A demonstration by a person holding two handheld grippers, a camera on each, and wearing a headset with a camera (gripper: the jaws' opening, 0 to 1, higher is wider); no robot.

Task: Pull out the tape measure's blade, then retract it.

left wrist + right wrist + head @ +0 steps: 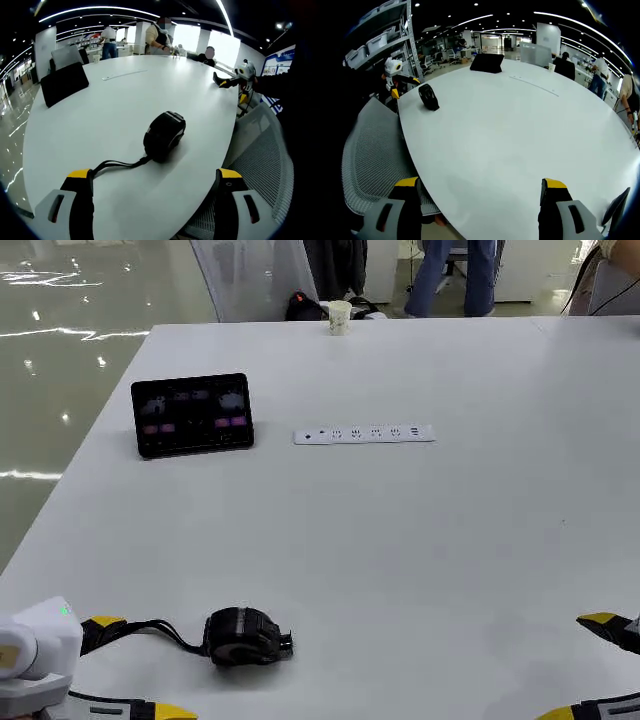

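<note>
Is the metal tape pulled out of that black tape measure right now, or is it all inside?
Inside. No blade sticks out of the tape measure; just its black strap trails toward the left claw.

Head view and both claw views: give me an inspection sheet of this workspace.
Surface: white table, no spills seen.
Job's things: black tape measure near the front edge, no blade drawn out; its strap runs toward the left claw.
Clutter: tablet, power strip, paper cup.
Claws: left claw and right claw open, holding nothing.
Cables: nothing seen.
Surroundings: mesh chair, glossy floor, people beyond the table.
</note>
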